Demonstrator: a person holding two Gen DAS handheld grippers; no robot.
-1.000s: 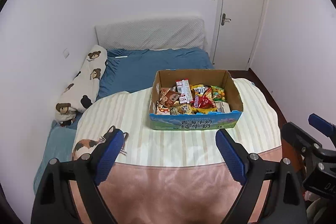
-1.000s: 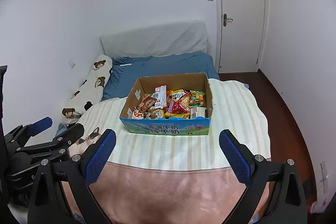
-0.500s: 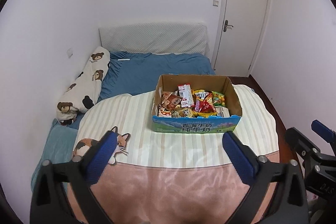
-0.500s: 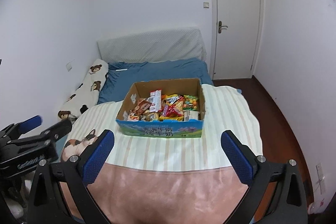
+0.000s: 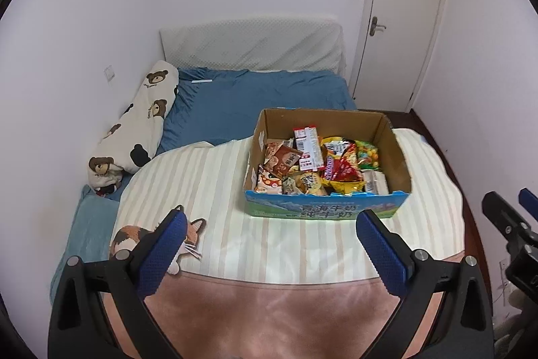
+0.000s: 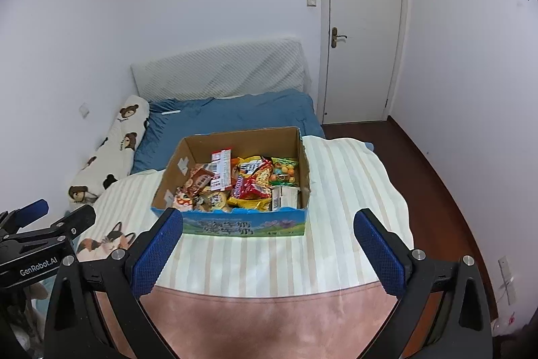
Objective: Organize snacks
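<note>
Bear-printed cotton is filling the left of the frame, a long pillow (image 5: 134, 127) lying along the wall. Lower left, we are holding our left gripper (image 5: 269, 224) released and empty above the striped blanket (image 5: 208, 190). Right of centre, the cardboard box (image 5: 324, 211) is sitting with the snacks (image 5: 319, 164) heaped inside it. Our right gripper (image 6: 269, 224) is likewise hanging wide and carrying nothing. We are judging this as either a sorted box or one awaiting sorting; we cannot tell which.
</note>
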